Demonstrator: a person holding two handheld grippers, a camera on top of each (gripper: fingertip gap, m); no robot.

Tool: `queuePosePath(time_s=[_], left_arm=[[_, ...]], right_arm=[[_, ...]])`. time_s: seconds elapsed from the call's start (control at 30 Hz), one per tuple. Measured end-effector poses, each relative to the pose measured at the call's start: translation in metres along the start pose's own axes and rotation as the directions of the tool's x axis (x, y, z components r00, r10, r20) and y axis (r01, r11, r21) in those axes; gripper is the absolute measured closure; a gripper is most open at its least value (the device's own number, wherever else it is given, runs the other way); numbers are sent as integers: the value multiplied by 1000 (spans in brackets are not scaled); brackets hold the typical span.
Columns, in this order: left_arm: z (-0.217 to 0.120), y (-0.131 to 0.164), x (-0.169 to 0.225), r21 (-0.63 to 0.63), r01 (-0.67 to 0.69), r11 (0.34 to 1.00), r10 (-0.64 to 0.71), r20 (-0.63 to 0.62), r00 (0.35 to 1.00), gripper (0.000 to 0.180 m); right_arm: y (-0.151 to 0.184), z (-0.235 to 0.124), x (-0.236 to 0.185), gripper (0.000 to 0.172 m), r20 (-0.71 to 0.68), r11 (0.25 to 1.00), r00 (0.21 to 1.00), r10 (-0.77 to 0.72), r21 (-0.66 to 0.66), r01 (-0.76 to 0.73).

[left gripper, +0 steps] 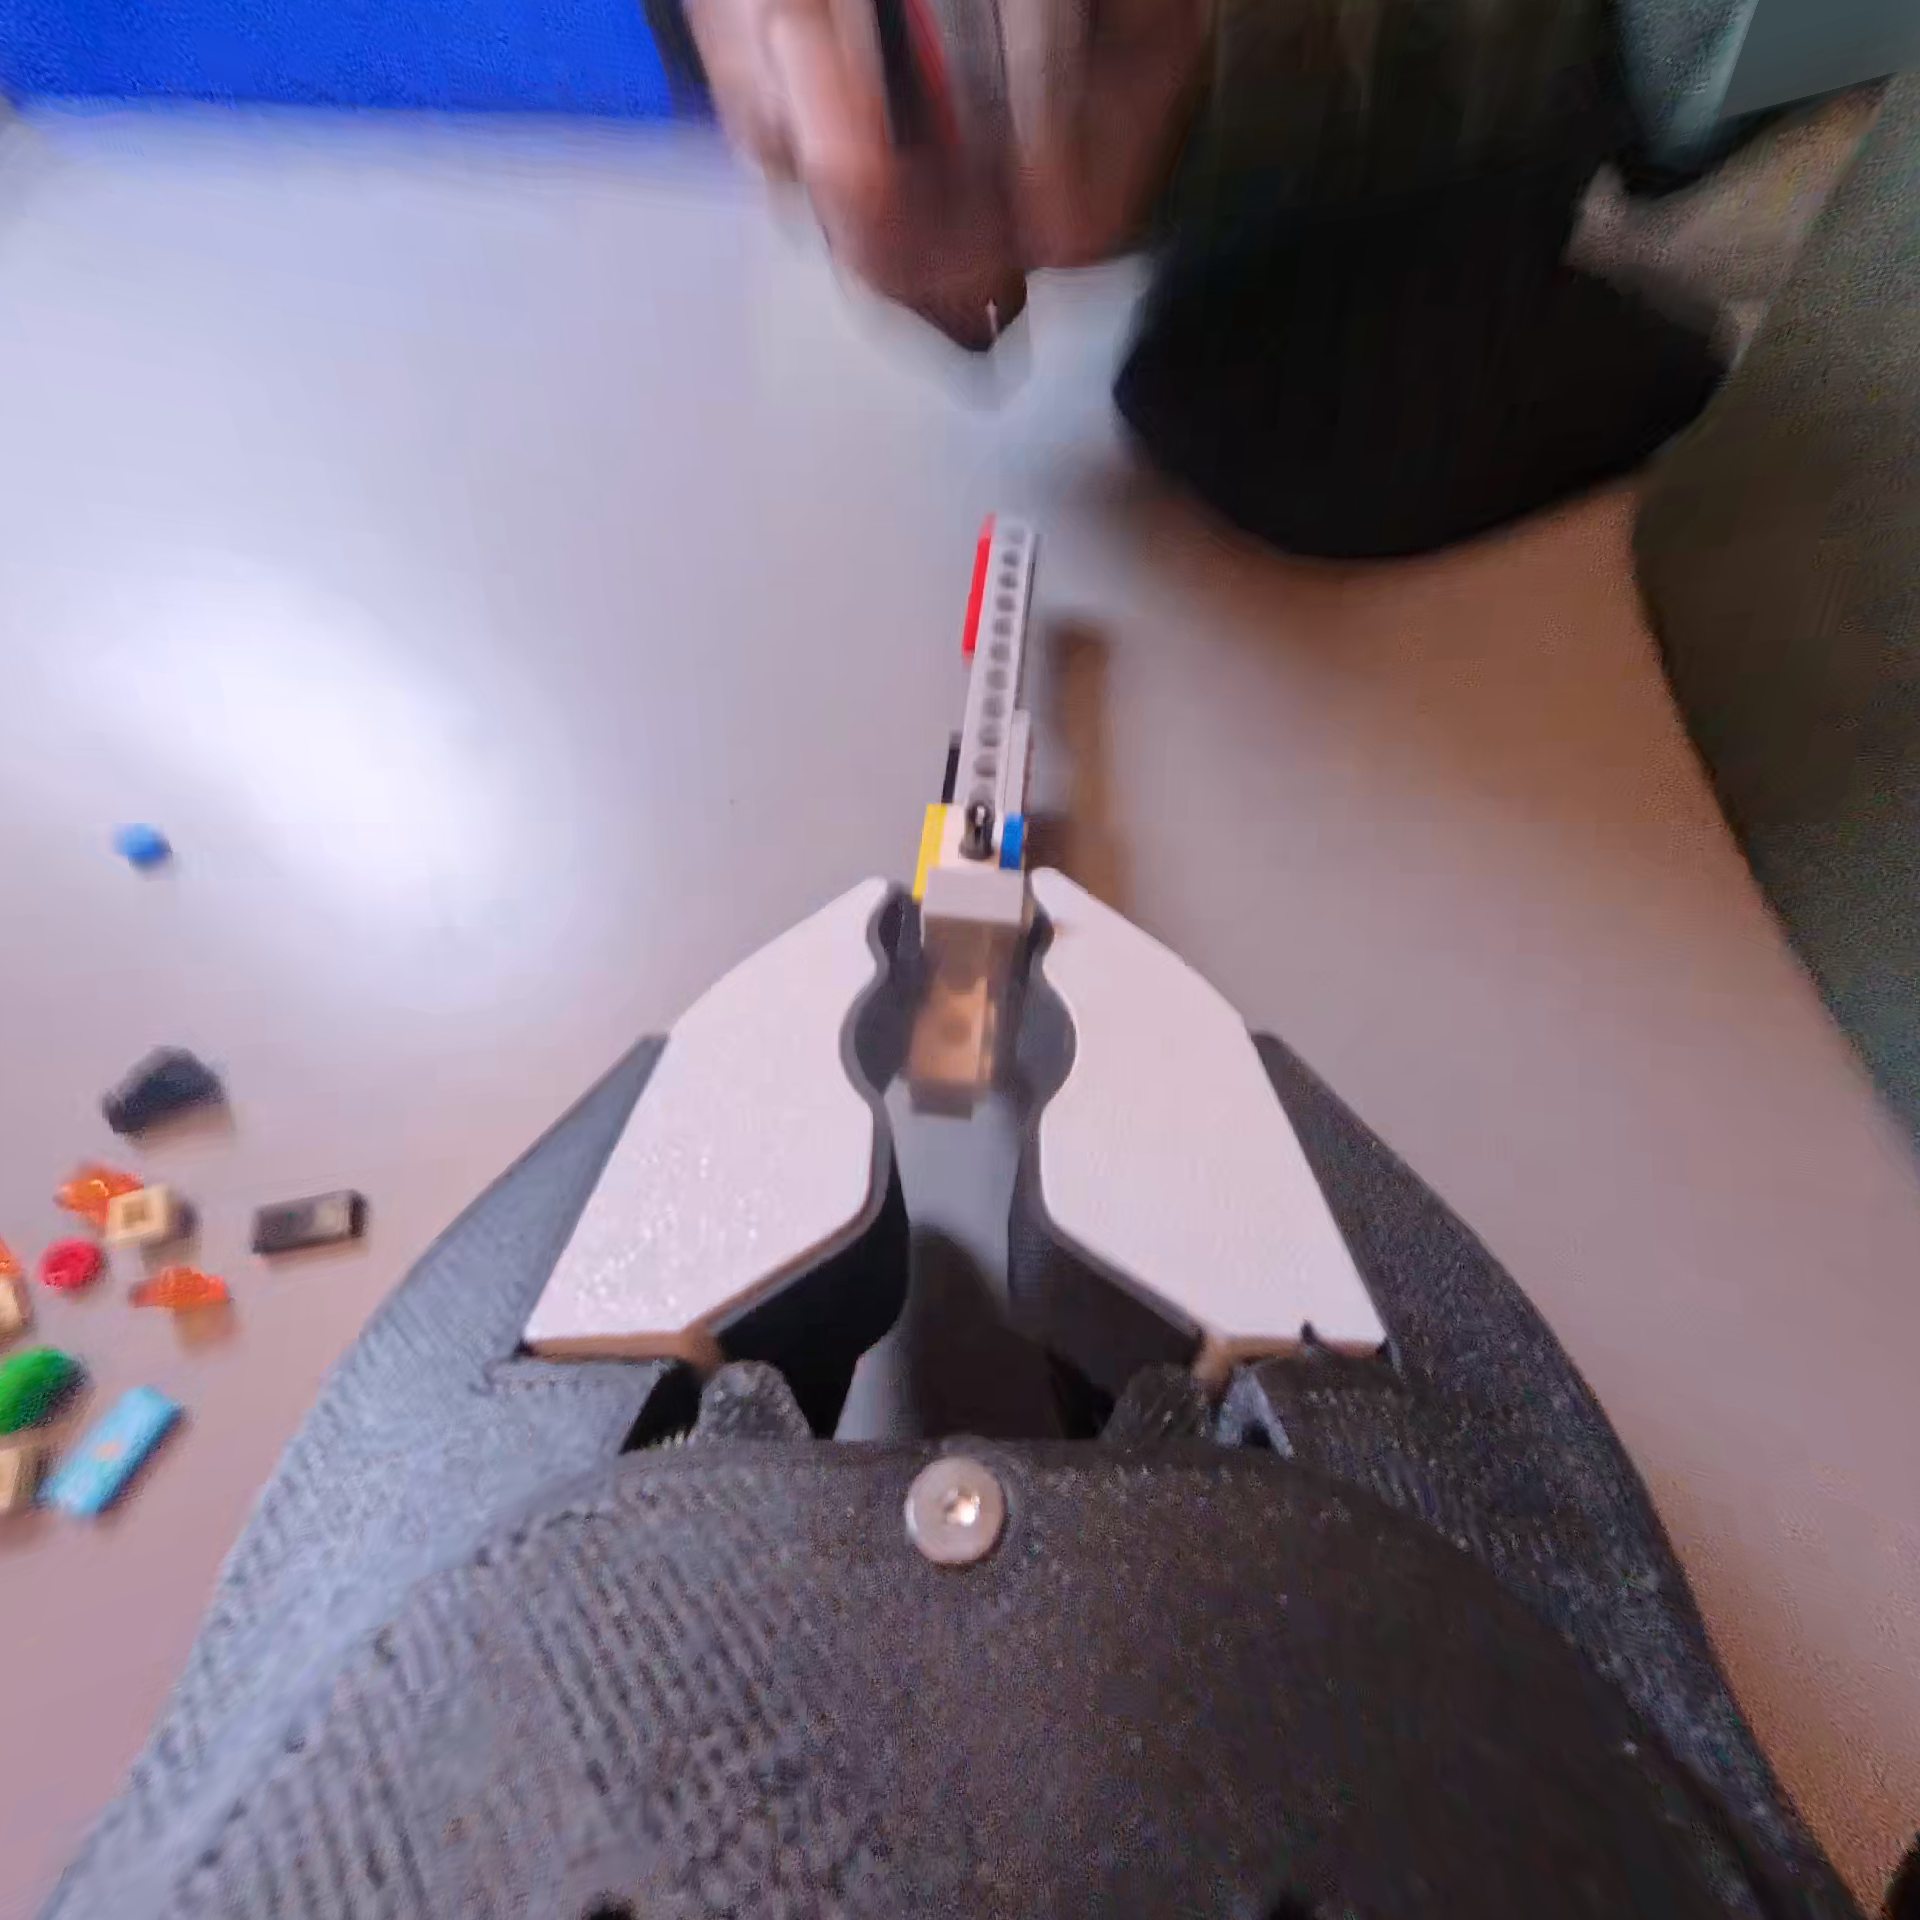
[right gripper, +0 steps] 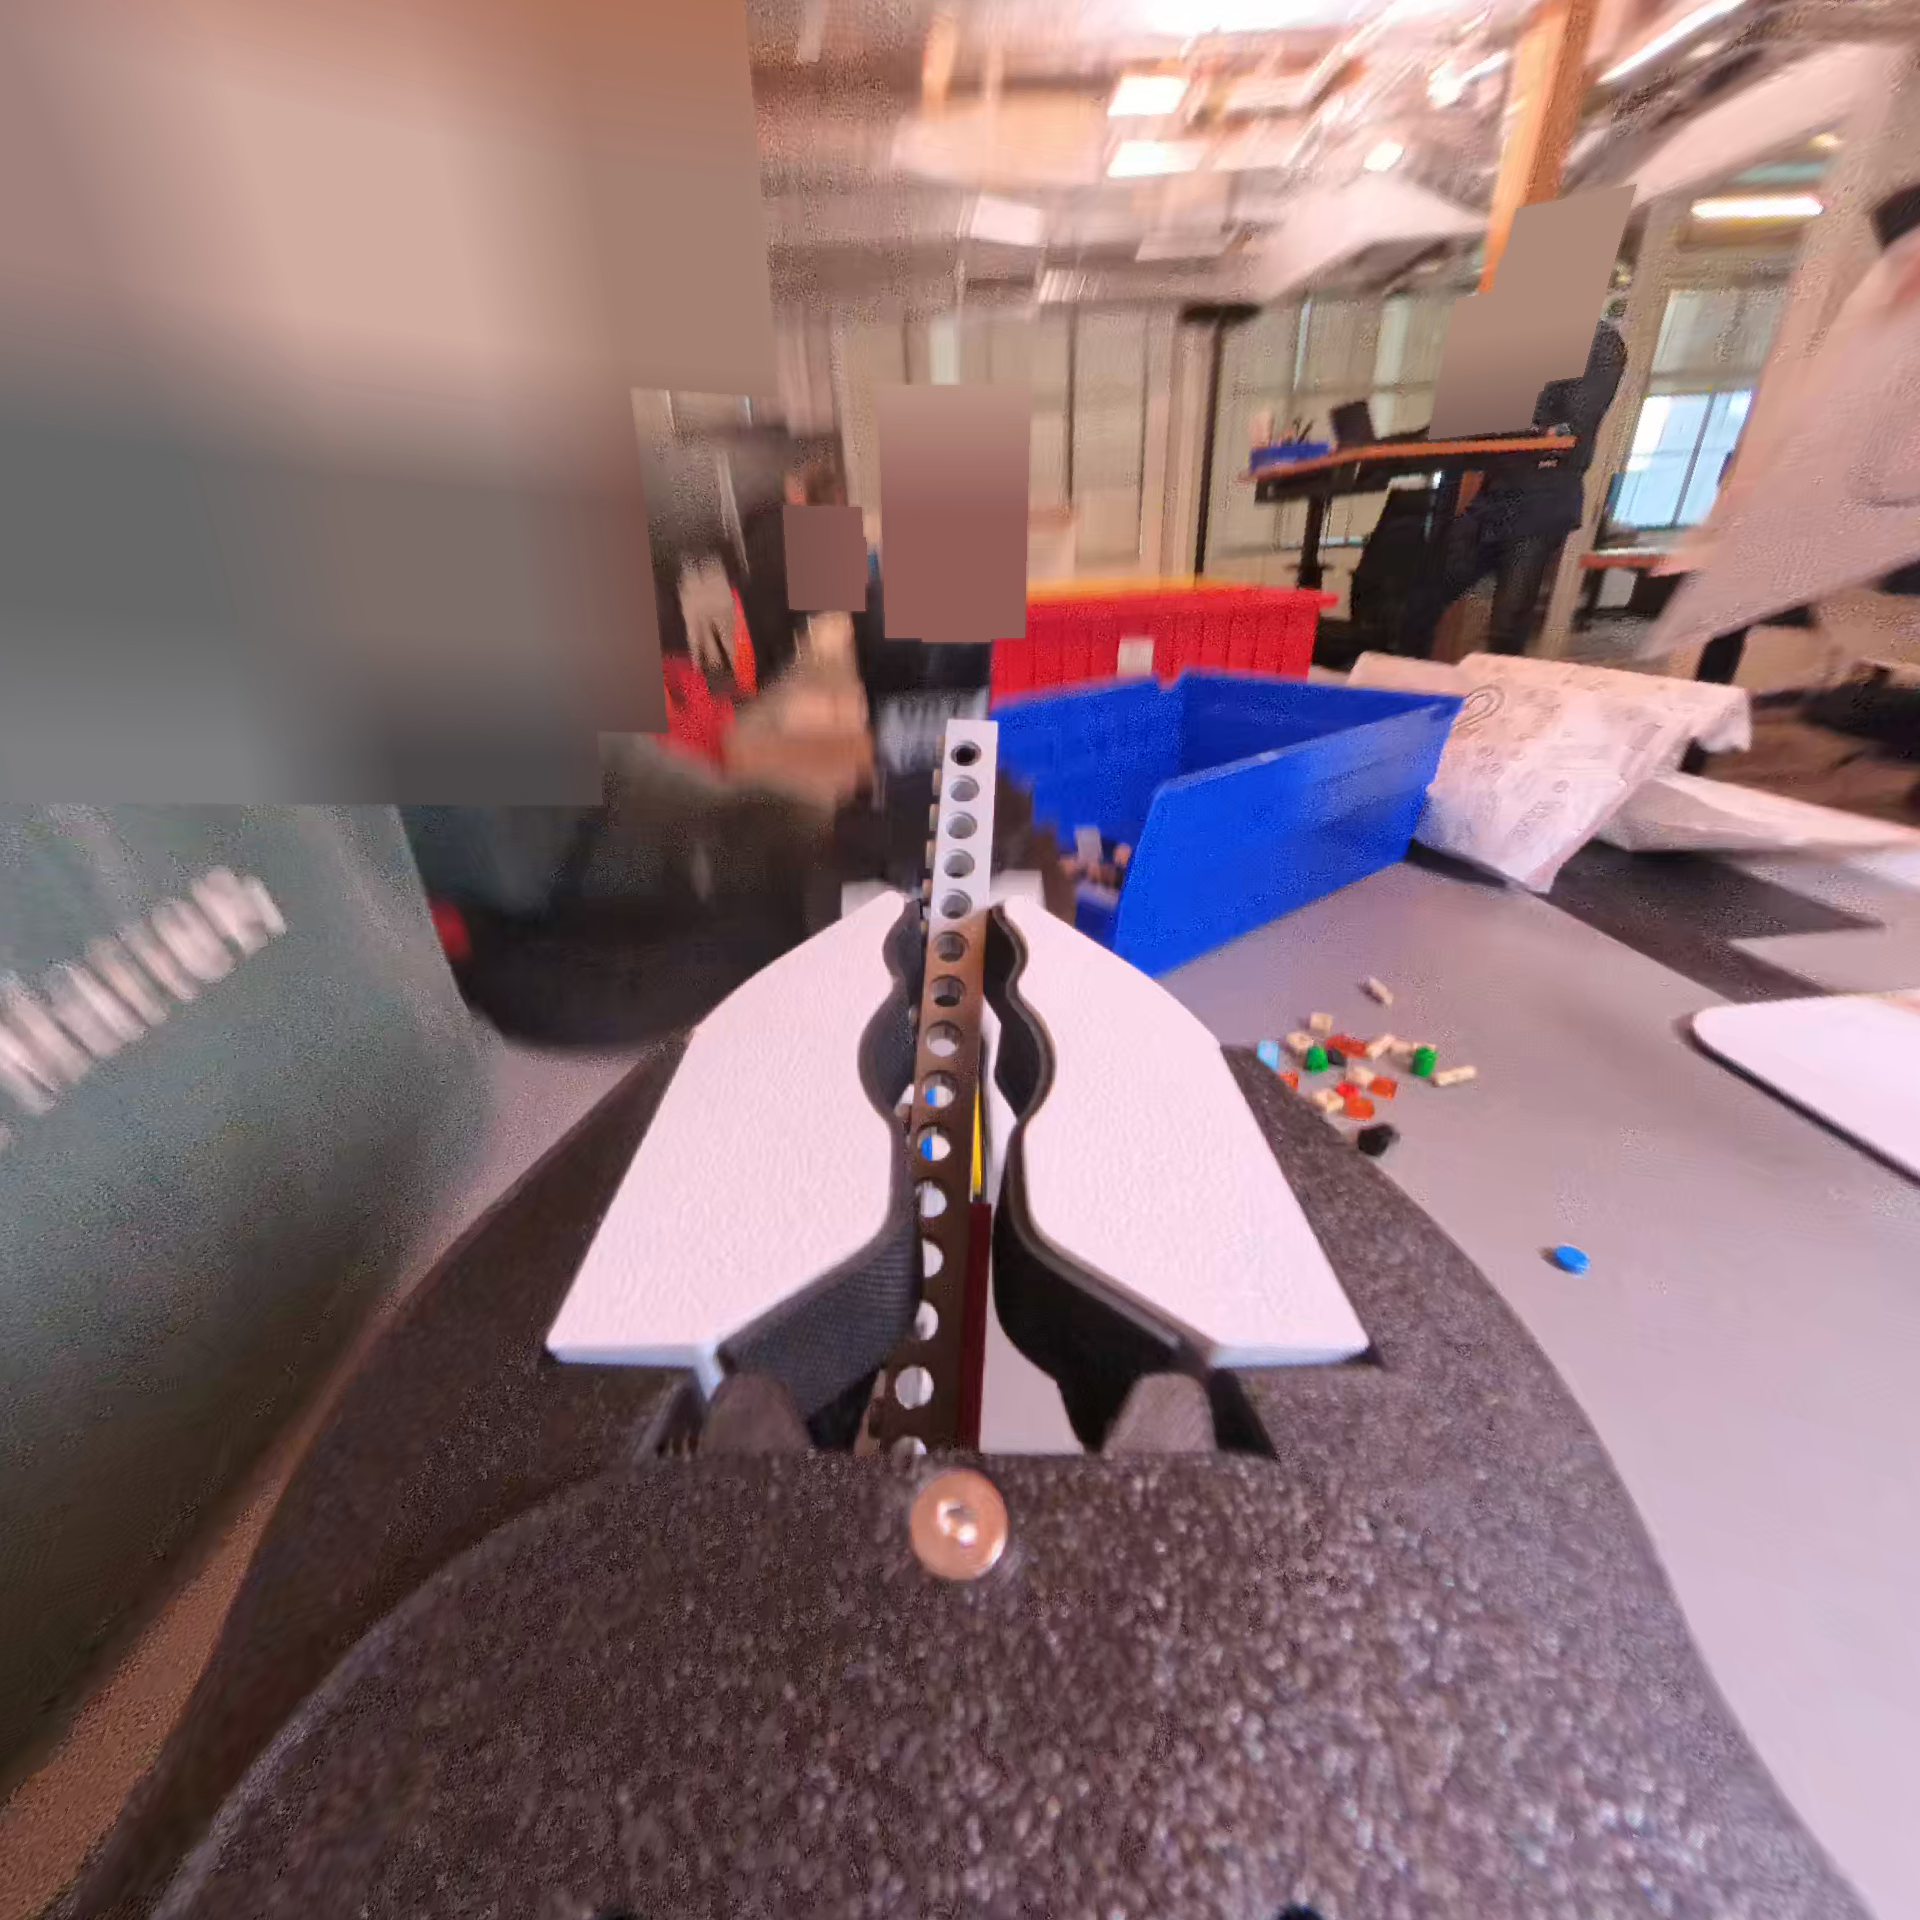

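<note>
Left wrist view: grey holed beam [left gripper: 1000,665] pinched between left gripper's [left gripper: 971,914] fingers, right gripper [right gripper: 961,925] likewise.

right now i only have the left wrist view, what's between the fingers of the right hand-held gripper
Observer: A grey holed beam stands between the fingers of the right hand-held gripper, its end past the tips.
Operator: anything behind it
Observer: An open blue bin with small pieces inside, on the grey table.
Operator: what's further right
Observer: Past the loose bricks, a flat white board lies at the picture's right edge.
</note>
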State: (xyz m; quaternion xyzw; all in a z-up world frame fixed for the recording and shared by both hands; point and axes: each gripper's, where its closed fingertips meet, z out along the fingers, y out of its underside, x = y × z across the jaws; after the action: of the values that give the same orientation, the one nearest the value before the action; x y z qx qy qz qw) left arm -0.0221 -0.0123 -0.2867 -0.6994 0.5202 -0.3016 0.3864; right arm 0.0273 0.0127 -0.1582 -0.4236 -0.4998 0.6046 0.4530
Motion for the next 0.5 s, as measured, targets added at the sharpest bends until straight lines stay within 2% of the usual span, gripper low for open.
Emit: queuePosePath(time_s=[0.03, 0.07, 0.13, 0.2, 0.3, 0.5], left_arm=[[-9, -28, 4, 183, 28, 983, -29, 3, 1000, 161], [-23, -56, 4, 295, 11, 955, -21, 32, 999, 161], [-21, -68, 2, 209, -75, 975, 64, 63, 996, 161], [-11, -62, 5, 182, -47, 982, 46, 12, 999, 161], [-7, -50, 4, 143, 56, 988, -52, -28, 998, 161], [3, -32, 8, 35, 317, 948, -309, -143, 940, 161]], right_arm=[[-4, -7, 4, 161, -24, 998, 998, -60, -24, 59], [9, -4, -2, 160, -36, 983, 988, -153, -106, 149], [23, 7, -12, 160, -12, 987, 995, -102, -122, 100], [11, 6, -2, 160, -26, 993, 996, -81, -90, 78], [11, 1, 7, 160, -54, 994, 998, -32, -104, 26], [17, -3, 19, 160, -41, 960, 964, 264, -83, -266]])
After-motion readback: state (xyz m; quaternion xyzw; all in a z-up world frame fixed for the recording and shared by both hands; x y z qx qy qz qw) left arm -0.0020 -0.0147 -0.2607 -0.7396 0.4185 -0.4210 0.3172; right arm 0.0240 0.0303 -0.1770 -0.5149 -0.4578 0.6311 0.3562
